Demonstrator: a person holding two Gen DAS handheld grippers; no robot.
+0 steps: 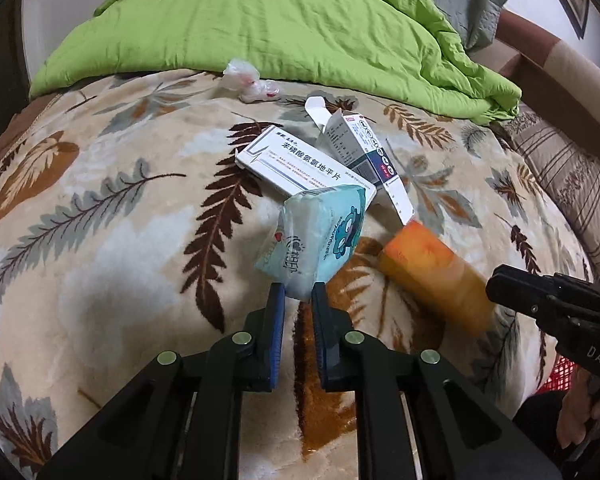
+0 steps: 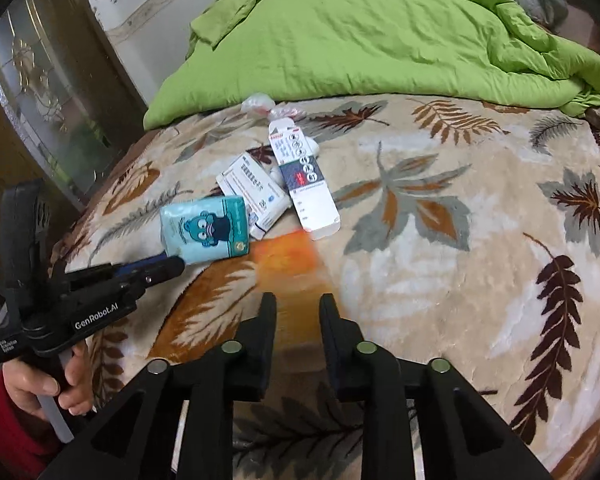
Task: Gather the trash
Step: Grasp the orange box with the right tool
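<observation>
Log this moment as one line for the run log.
left gripper: shut on tissue pack | right gripper: shut on orange box | medicine boxes, plastic wrapper: on blanket

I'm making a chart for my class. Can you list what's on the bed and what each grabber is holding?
surface: leaf-patterned blanket
left gripper: shut on the blue tissue pack
right gripper: shut on the orange box, which looks blurred
still lying there: white medicine box, opened dark-and-white carton, crumpled plastic wrapper
behind them: green quilt
trash bin: not visible
</observation>
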